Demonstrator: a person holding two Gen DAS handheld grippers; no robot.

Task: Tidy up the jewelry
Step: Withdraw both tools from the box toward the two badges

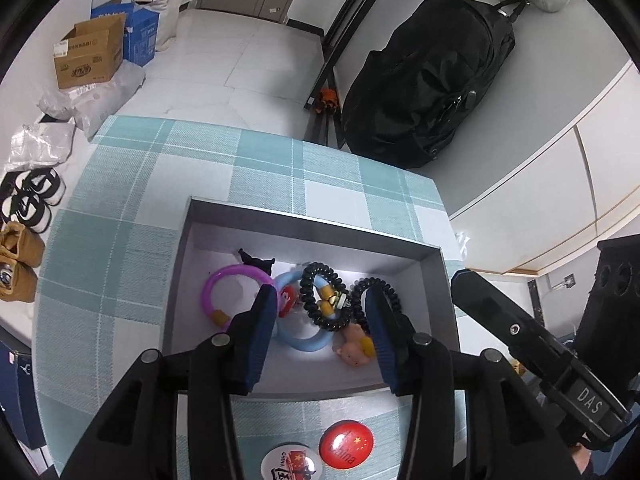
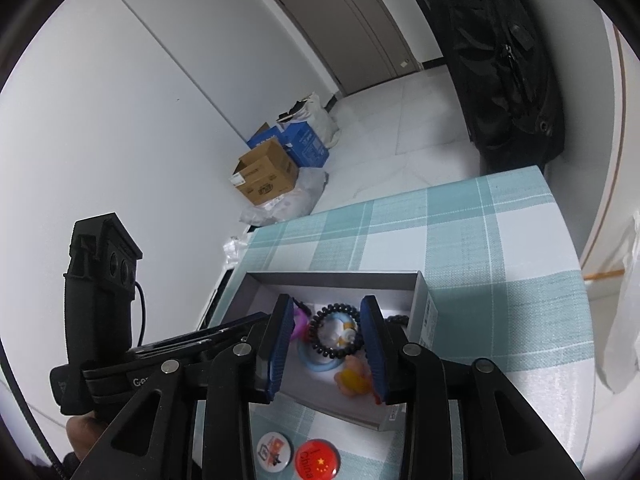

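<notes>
White tiled floor (image 1: 256, 60), white walls (image 2: 120, 120). Grey-beige door (image 2: 360, 28) at far end, dark skirting beside it. Tabletop (image 1: 132, 208) under teal-and-white checked cloth. Black backpack (image 1: 428, 80) against wall beyond tabletop. Brown cardboard box (image 1: 90, 54) and blue box (image 1: 140, 30) by wall, white plastic bags (image 1: 108, 96) around them. Shoes (image 1: 28, 204) lined along floor edge. Even, soft light.

A table (image 1: 120, 216) wears a teal-and-white checked cloth. A grey box (image 1: 312, 224) sits on it. Near the front edge lie a red badge (image 1: 346, 444) and a white badge (image 1: 290, 462), side by side.
</notes>
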